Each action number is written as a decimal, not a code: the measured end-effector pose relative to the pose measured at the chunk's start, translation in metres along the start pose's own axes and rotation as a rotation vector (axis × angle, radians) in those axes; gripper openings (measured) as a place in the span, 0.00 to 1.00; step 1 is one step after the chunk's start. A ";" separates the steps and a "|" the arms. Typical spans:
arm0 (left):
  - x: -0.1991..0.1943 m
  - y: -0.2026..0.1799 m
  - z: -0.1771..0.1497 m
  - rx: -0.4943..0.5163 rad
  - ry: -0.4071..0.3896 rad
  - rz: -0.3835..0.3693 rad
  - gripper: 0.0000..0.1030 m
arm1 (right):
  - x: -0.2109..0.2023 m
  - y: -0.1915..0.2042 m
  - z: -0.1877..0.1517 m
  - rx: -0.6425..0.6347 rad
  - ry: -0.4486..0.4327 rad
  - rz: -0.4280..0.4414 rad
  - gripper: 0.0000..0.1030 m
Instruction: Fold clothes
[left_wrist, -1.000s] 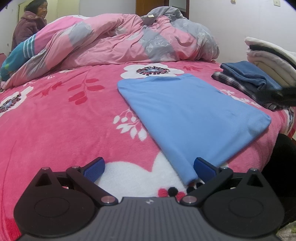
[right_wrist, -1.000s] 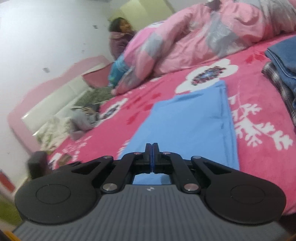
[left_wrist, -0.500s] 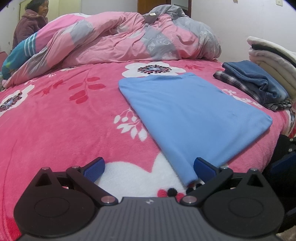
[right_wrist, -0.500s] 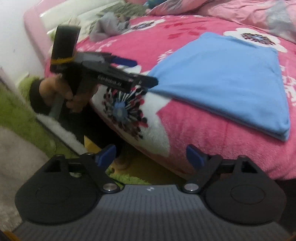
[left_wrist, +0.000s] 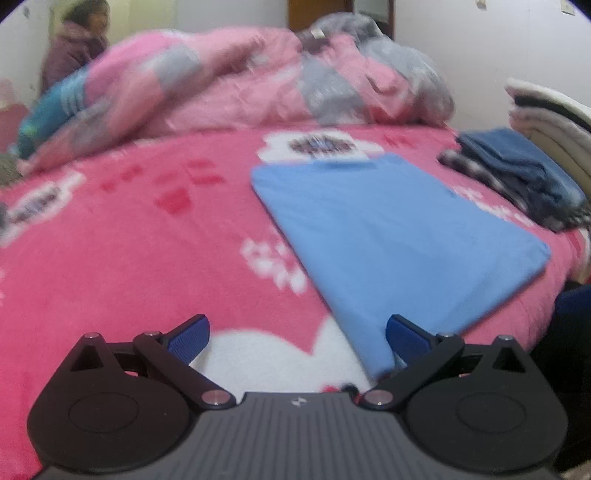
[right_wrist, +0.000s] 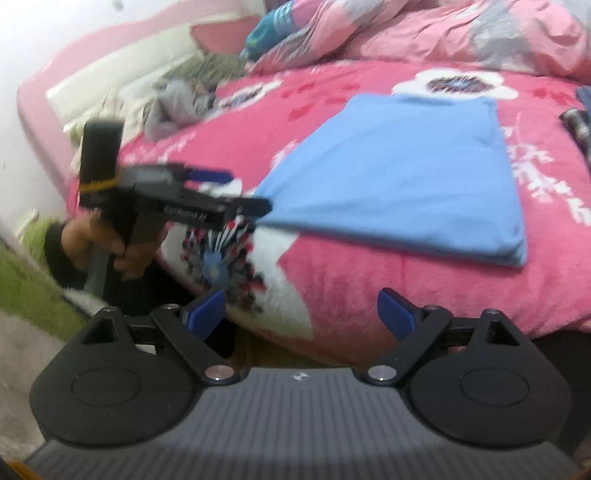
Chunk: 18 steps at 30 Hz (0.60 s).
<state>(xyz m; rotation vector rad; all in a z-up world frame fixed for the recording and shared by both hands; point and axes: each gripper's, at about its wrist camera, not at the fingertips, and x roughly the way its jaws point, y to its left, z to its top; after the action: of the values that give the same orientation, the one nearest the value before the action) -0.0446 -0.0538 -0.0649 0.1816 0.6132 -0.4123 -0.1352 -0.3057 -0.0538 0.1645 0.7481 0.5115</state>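
The right gripper (right_wrist: 301, 310), shut over the light blue garment (left_wrist: 399, 236) a second ago, has let go and backed off the pink bedspread's (left_wrist: 147, 251) near edge, and both it and the left gripper (left_wrist: 297, 334) now gape wide, leaving the garment folded flat.

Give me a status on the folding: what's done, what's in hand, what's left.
Done: the blue garment lies flat as a folded rectangle on the pink blanket, and folded clothes sit stacked to its right.

In hand: nothing. The left gripper is open at the garment's near corner; the right gripper is open off the bed edge.

Left: probably one more fold, then stacking.
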 end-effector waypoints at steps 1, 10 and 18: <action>-0.006 0.000 0.004 0.007 -0.031 0.005 1.00 | -0.003 -0.003 0.002 0.018 -0.035 -0.007 0.87; 0.019 -0.020 0.047 -0.010 -0.010 -0.056 1.00 | -0.008 -0.027 0.026 0.104 -0.365 -0.202 0.87; 0.055 -0.037 0.054 -0.053 0.084 -0.032 1.00 | 0.019 -0.027 0.035 0.005 -0.393 -0.496 0.54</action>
<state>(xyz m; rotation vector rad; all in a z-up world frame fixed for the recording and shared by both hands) 0.0087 -0.1205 -0.0555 0.1386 0.7100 -0.4207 -0.0889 -0.3186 -0.0492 0.0751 0.3826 -0.0006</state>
